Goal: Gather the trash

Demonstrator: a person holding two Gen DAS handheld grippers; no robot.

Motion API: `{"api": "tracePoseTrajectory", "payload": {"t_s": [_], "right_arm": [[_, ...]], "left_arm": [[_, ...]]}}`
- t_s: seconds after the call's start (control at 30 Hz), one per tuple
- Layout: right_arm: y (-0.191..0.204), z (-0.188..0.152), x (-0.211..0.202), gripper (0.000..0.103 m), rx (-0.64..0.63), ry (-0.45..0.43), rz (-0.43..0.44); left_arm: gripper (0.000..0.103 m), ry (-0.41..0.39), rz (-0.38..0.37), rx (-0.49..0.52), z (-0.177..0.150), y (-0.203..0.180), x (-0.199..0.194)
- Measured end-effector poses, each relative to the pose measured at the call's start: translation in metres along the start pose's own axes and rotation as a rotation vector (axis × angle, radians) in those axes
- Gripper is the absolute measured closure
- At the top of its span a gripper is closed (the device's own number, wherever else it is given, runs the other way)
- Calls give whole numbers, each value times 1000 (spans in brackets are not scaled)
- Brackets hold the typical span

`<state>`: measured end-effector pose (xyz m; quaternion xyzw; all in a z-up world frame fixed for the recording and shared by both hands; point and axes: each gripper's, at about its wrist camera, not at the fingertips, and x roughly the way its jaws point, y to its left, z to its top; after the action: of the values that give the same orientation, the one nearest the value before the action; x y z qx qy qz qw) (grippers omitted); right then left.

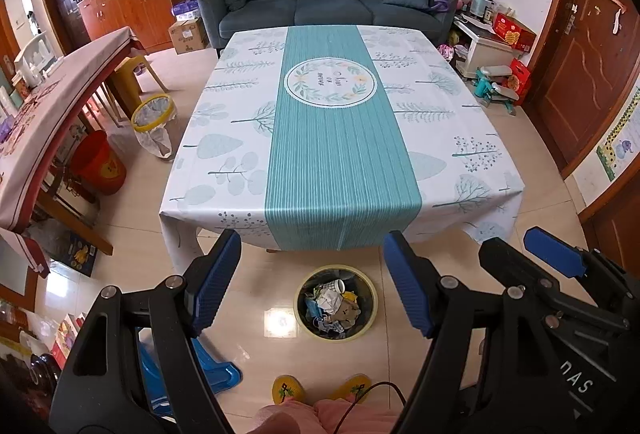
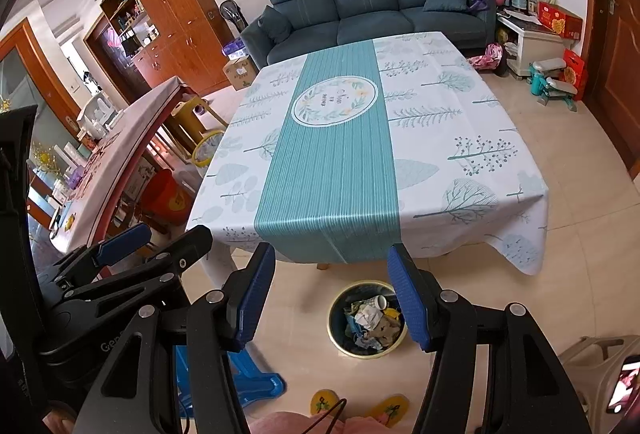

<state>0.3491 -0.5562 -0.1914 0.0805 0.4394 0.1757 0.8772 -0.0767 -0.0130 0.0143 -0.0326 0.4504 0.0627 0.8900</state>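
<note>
Trash bin [image 1: 336, 303] sits on the floor just off the table's near edge, already stuffed w/ crumpled paper, a cup and scraps. It lies below and ahead of both claws, framed between the fingers in each view. Left gripper [image 1: 312, 282] spread wide, nothing in it; right gripper [image 2: 332, 296] spread too, empty. Table [image 1: 332, 138] top looks bare of trash, tho the fisheye edges are hard to read. Neither hand is clearly nearer; the bin is round, so no long axis matters.
</note>
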Motion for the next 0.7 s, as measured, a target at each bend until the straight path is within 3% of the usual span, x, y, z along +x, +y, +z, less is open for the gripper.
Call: {"api": "tracePoseTrajectory", "payload": {"t_s": [0.7], "right_arm": [[-2,2,-1,43,-2,-7,-5]], "left_arm": [[32,-11,2,5,1,0,-4]]}}
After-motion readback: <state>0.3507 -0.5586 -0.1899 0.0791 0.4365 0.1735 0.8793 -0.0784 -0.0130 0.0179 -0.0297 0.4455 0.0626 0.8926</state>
